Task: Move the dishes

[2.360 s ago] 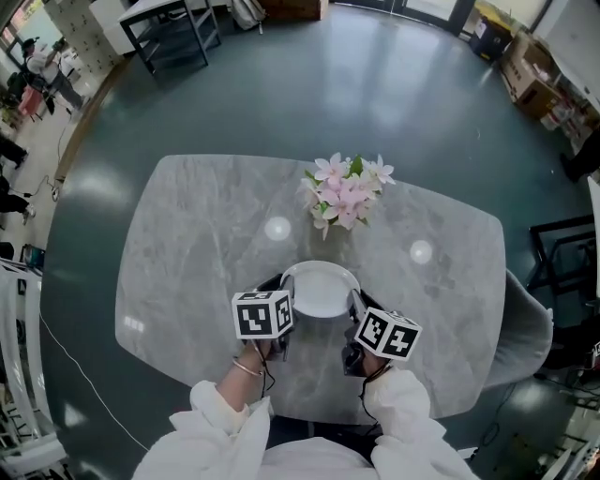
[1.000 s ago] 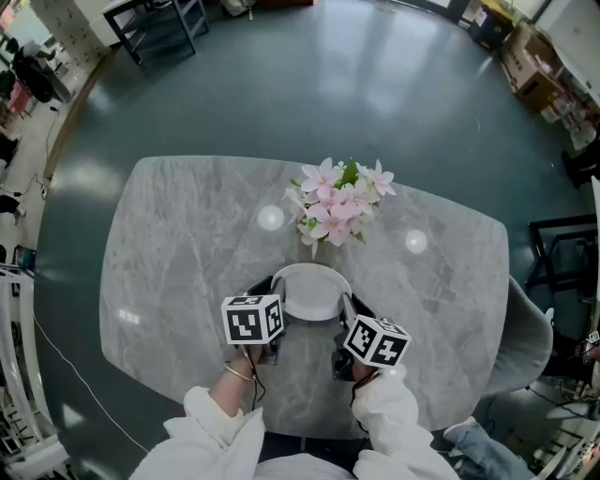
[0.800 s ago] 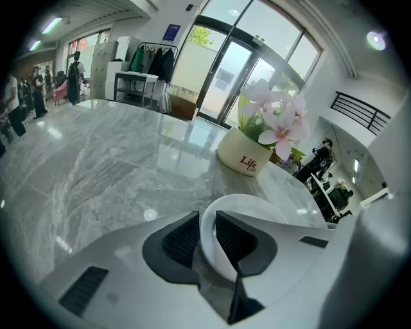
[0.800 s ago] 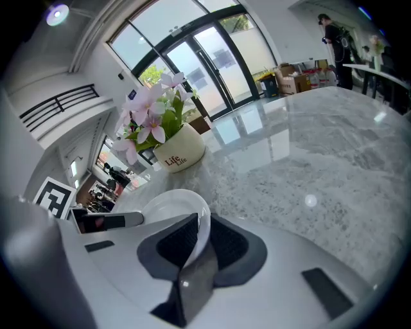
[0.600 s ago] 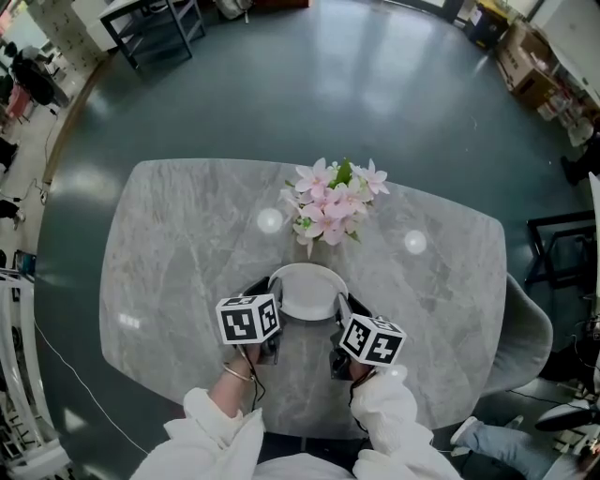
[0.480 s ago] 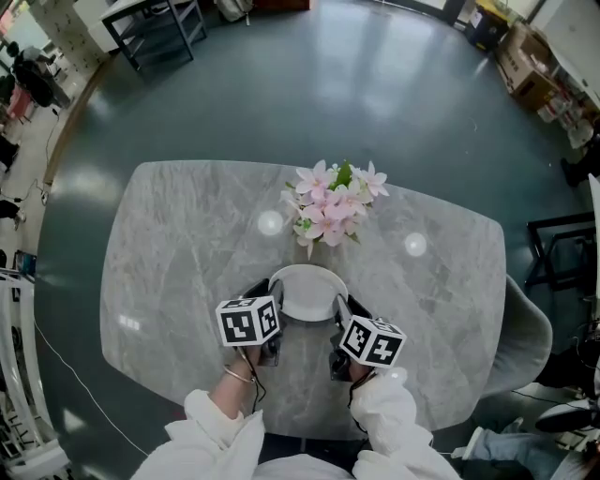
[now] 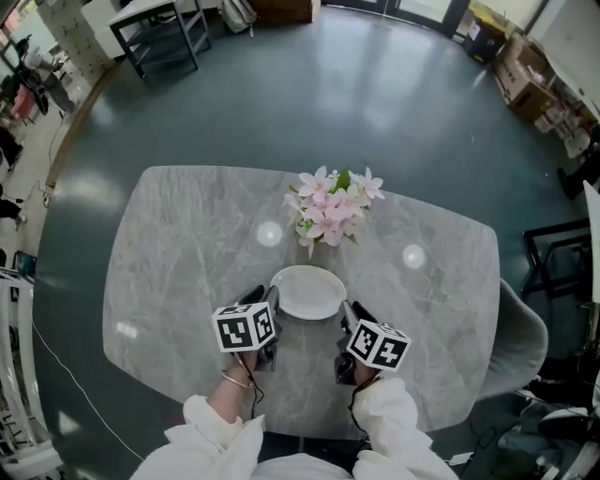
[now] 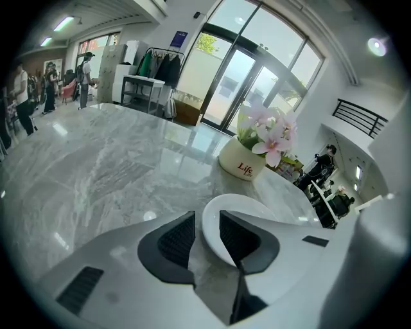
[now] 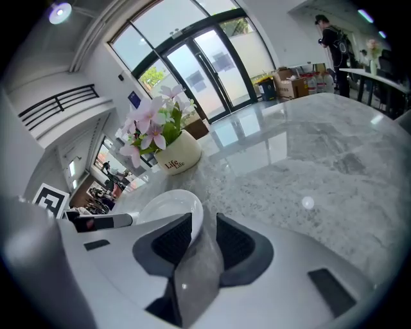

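A white plate (image 7: 307, 292) lies flat on the grey marble table (image 7: 187, 244), just in front of a pot of pink flowers (image 7: 328, 211). My left gripper (image 7: 265, 302) is at the plate's near left rim. In the left gripper view its jaws (image 8: 207, 238) stand apart around the plate's (image 8: 257, 209) rim, with table showing beside one pad. My right gripper (image 7: 349, 311) is at the near right rim. Its jaws (image 9: 204, 241) have just been opening, and the plate's (image 9: 168, 205) edge sits loose between the pads.
The flower pot (image 8: 243, 166) stands close behind the plate. A grey chair (image 7: 525, 347) is at the table's right end. Dark-framed tables (image 7: 159, 28) and boxes (image 7: 530, 66) stand far off on the floor. People are in the left background.
The plate now shows as a whole oval. Both gripper tips have slipped back from over its sides to its near rim. The flowers and table have not moved.
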`<state>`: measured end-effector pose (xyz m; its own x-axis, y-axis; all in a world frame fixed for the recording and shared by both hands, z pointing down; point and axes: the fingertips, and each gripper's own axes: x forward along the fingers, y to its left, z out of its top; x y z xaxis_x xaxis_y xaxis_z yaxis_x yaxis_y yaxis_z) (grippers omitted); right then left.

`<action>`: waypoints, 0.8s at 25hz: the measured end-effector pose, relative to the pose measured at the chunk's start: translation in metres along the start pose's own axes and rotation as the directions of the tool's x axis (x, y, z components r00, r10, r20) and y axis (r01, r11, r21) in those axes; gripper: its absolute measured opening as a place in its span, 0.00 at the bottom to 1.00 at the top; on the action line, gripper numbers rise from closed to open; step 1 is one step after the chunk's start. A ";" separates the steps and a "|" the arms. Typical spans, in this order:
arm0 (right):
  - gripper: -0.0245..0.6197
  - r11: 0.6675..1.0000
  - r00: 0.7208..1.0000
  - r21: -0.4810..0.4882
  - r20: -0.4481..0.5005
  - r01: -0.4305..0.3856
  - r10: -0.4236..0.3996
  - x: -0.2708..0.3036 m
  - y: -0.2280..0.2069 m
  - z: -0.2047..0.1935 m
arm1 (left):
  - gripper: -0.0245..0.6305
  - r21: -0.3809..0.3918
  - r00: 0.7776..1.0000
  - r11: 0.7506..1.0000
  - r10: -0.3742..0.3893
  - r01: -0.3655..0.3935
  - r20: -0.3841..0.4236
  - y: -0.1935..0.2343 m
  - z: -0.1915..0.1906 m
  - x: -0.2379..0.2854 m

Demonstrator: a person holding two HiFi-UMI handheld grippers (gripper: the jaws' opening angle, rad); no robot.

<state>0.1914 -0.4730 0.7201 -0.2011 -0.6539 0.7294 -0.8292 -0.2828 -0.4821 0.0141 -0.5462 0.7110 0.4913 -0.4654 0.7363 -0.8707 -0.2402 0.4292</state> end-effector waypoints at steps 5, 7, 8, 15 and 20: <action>0.30 1.000 0.999 -0.003 0.028 -0.028 0.028 -0.018 0.014 -0.001 | 0.19 0.006 0.999 1.000 0.000 0.000 0.043 -0.009 0.002 -0.025; 0.30 0.999 0.999 -0.011 0.037 -0.036 0.037 -0.026 0.020 -0.004 | 0.19 -0.001 0.997 1.000 -0.003 0.003 0.076 -0.015 0.005 -0.040; 0.30 0.999 0.998 -0.017 0.042 -0.039 0.040 -0.031 0.024 -0.004 | 0.19 -0.002 0.996 1.000 -0.009 0.009 0.094 -0.018 0.007 -0.048; 0.17 0.996 0.995 -0.059 0.070 -0.070 0.074 -0.065 0.047 -0.018 | 0.16 0.024 0.985 0.998 -0.065 0.062 0.159 -0.040 0.003 -0.097; 0.15 0.992 0.990 -0.086 0.095 -0.094 0.102 -0.098 0.064 -0.033 | 0.12 0.049 0.980 0.995 -0.096 0.089 0.177 -0.054 -0.014 -0.133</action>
<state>0.1407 -0.4039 0.6335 -0.2342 -0.7429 0.6271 -0.8482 -0.1590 -0.5052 -0.0033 -0.4593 0.5974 0.5611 -0.5832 0.5874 -0.8236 -0.3223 0.4667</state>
